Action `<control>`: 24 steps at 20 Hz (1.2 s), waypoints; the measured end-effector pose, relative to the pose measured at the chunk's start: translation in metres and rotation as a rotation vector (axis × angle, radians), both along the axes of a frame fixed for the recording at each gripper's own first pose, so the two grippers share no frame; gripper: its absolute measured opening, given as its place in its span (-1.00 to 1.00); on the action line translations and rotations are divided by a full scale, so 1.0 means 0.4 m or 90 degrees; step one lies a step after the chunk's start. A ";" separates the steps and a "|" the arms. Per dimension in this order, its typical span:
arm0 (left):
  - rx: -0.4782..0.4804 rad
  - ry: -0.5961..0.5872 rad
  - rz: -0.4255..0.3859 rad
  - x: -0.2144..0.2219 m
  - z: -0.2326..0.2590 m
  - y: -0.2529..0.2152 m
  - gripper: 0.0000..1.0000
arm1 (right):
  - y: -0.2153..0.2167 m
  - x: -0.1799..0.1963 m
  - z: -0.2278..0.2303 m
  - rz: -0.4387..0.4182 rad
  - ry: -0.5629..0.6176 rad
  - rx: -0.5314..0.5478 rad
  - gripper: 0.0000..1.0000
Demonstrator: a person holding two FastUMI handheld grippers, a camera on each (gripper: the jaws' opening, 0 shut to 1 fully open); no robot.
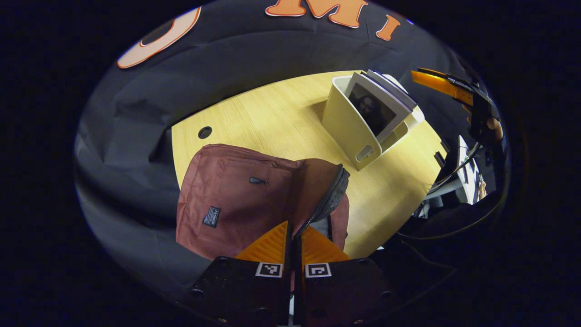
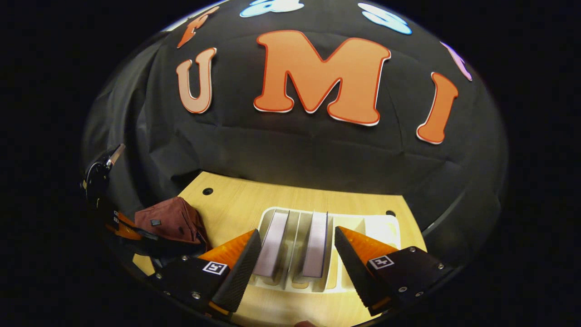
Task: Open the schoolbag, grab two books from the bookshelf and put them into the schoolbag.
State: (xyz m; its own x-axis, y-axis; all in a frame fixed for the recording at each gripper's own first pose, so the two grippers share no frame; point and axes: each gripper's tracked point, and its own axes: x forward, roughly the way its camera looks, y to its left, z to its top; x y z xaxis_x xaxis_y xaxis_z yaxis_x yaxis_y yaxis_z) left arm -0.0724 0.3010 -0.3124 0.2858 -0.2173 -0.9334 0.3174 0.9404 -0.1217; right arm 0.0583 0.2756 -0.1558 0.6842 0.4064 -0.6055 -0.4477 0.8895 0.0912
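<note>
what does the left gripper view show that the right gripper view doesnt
Left gripper view: the schoolbag's zipper edge pinched in the shut left gripper, and the dark cover of the front book in the bookshelf.
Right gripper view: the open right gripper hovering over two books seen edge-on in separate slots.
Both: the red schoolbag, the white bookshelf and the wooden table.
</note>
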 end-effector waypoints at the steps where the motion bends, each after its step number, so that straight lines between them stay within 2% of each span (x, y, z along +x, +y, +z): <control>1: -0.006 0.005 -0.005 0.011 0.003 0.010 -0.92 | -0.002 0.004 -0.005 -0.005 0.018 -0.007 0.93; 6: -0.016 0.012 -0.046 0.044 0.027 0.052 -0.92 | 0.022 0.000 -0.050 0.011 0.118 -0.054 0.95; 11: -0.015 -0.003 -0.092 0.062 0.044 0.069 -0.92 | 0.070 -0.018 -0.077 0.065 0.204 -0.125 0.94; 18: -0.029 -0.007 -0.085 0.045 0.050 0.095 -0.92 | 0.141 -0.037 -0.172 0.100 0.360 -0.178 0.95; 24: -0.050 0.004 -0.079 0.042 0.056 0.106 -0.92 | 0.150 -0.004 -0.265 0.084 0.402 -0.241 0.95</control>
State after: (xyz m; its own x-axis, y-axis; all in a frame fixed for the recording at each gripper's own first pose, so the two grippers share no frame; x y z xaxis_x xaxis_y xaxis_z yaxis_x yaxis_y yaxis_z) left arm -0.0555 0.3432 -0.2901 0.2467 -0.3235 -0.9135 0.4301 0.8813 -0.1959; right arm 0.0567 0.3355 -0.2619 0.1206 0.1465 -0.9818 -0.5168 0.8537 0.0639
